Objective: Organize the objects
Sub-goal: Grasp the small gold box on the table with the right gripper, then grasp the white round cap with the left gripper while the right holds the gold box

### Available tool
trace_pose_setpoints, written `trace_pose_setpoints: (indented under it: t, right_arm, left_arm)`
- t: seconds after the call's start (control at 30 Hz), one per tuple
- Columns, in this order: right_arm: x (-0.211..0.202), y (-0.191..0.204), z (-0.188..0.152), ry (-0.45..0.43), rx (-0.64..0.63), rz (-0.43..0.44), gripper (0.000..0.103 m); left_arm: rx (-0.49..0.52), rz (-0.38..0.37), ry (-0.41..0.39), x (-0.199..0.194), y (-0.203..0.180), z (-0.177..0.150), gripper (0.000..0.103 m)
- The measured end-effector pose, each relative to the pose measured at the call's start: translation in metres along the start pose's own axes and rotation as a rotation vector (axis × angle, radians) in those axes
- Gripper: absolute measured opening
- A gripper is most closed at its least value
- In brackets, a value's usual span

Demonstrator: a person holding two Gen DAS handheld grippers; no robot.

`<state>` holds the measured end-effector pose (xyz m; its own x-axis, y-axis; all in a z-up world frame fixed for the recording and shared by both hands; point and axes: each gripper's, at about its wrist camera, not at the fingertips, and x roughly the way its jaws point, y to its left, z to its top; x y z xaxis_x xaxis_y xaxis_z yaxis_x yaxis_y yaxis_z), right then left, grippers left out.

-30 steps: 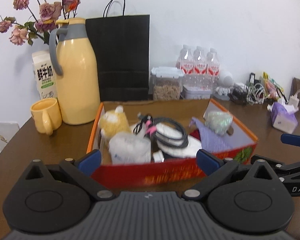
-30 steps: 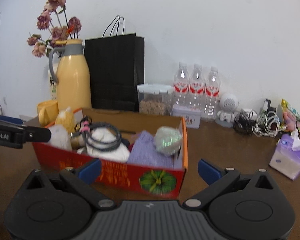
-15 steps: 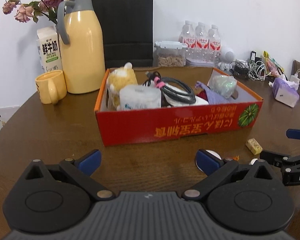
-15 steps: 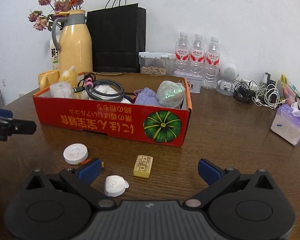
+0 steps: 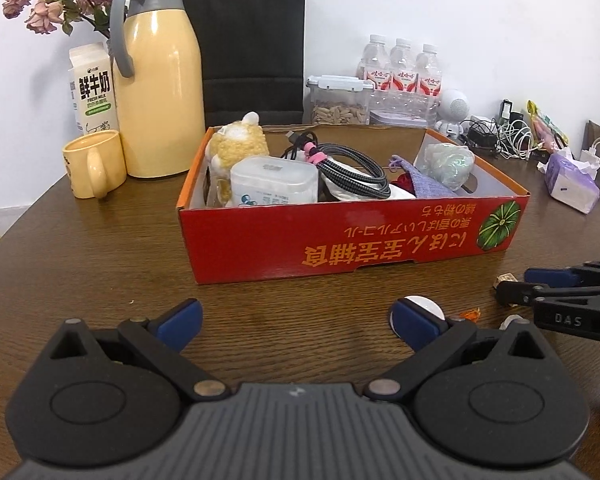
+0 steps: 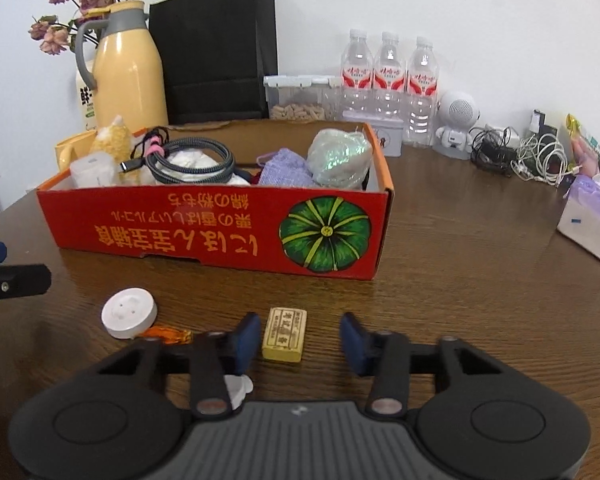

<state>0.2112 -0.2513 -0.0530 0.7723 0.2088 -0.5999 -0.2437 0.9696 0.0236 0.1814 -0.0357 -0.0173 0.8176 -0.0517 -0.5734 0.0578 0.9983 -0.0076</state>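
Right gripper [image 6: 298, 338] jaws closing around yellow block [image 6: 285, 334], not touching.

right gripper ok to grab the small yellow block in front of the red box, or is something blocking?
Probably yes. The right gripper has just been closing and already straddles the yellow block, pads not yet pressing it. The white disc and orange wrapper lie off to its left, the red box beyond.

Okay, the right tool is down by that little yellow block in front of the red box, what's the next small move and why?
Probably finish closing the right tool on the yellow block. Its jaws have just been closing, the block lies between them, near the left pad, and a gap shows on the right, so nothing is gripped yet.
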Motion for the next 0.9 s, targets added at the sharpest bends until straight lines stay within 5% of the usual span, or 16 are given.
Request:
trace_pose_setpoints:
  t: [0.07, 0.17, 0.9]
  right_arm:
    - [0.001, 0.000, -0.001, 0.002, 0.000, 0.004, 0.035]
    - [0.001, 0.002, -0.002, -0.001, -0.006, 0.014, 0.020]
    - [-0.025, 0.005, -0.005, -0.146, -0.026, -0.003, 0.020]
  left_arm:
    - [0.001, -0.004, 0.004, 0.002, -0.002, 0.000, 0.103]
    - [0.006, -0.005, 0.010, 0.005, -0.005, 0.000, 0.103]
    - [0.092, -0.027, 0.114, 0.026, -0.044, -0.007, 0.103]
